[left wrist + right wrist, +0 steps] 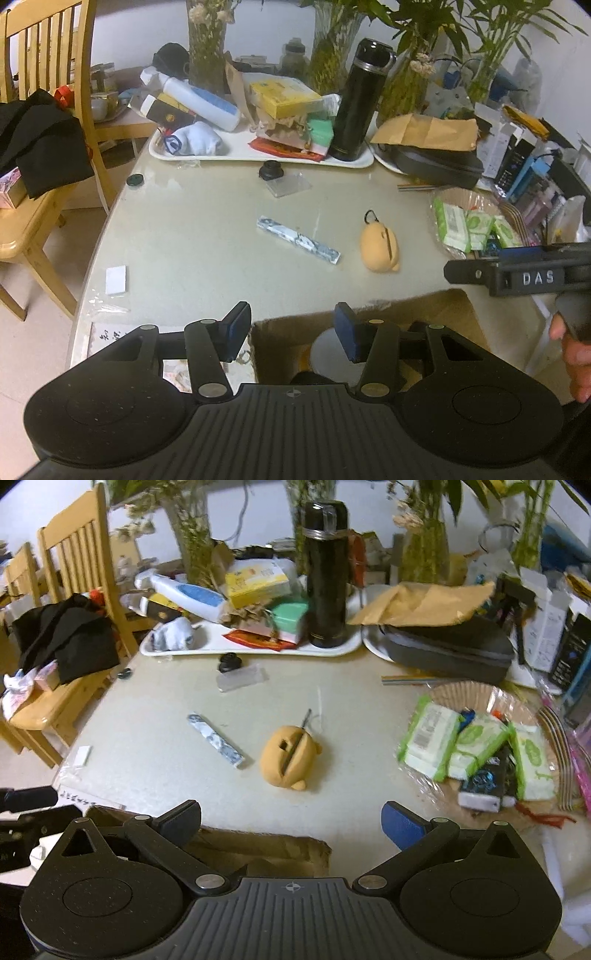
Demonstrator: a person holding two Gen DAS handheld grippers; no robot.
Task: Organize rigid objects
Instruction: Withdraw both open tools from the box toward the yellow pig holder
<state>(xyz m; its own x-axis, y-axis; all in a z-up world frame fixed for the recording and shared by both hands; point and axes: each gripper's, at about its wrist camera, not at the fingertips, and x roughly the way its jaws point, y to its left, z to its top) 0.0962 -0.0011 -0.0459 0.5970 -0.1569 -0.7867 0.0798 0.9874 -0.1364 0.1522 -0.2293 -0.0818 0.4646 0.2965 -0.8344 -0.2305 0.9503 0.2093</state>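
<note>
The left hand-held gripper [291,332] hangs with its jaws apart and nothing between them, above an open cardboard box [436,314] at the near edge of the surface [192,236]. The right hand-held gripper [291,825] is spread wider and equally empty, over the same box [280,853]. Mid-surface lie a tan pouch [290,758] (a dark clip at its far end) and, just left of it, a slim blue-and-white printed packet [216,744], apart from each other. A black flask [327,572] stands upright on the far white tray [258,648]. A small white card [116,280] lies near the left edge.
</note>
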